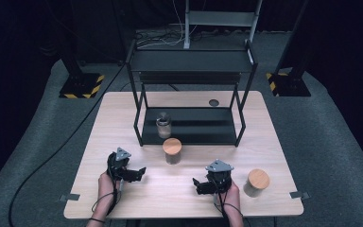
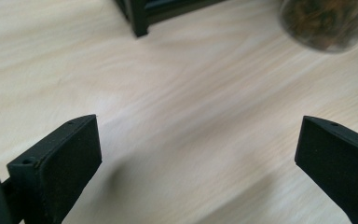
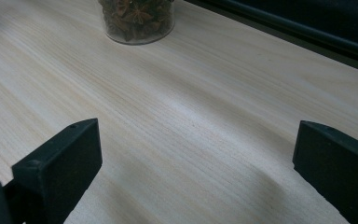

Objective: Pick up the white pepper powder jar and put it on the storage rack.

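Both pairs of black jaws, nearest the lenses in the two gripper views, stand spread wide with bare wood between them; you hold nothing yet. Your left gripper (image 1: 131, 174) rests at about 8 o'clock on the table (image 1: 123, 109), your right gripper (image 1: 207, 185) at about 5 o'clock.

What you seem to be aiming for is the middle jar (image 1: 172, 150), the glass one with a wooden lid, standing upright near the table's centre, between the two grippers and a little toward 12 o'clock from them. In the right gripper view its base (image 3: 137, 21) shows star anise inside; in the left gripper view it is a blur (image 2: 328, 23) at 1 o'clock.

Risks, as I judge them:
- Smooth, round glass could slip or spin if you close off-centre.
- Pinch the lid alone and it may come away, leaving the jar behind or spilling spice.
- Coming in low, a jaw could nudge the jar over before you close.

Just behind it stands the black rack (image 1: 189, 90), with a smaller jar (image 1: 164, 125) on its lower shelf; a high lift could knock the upper shelf, a long push that jar. Another lidded jar (image 1: 256, 182) sits at 4 o'clock, just beside your right hand, where an elbow swing could topple it.
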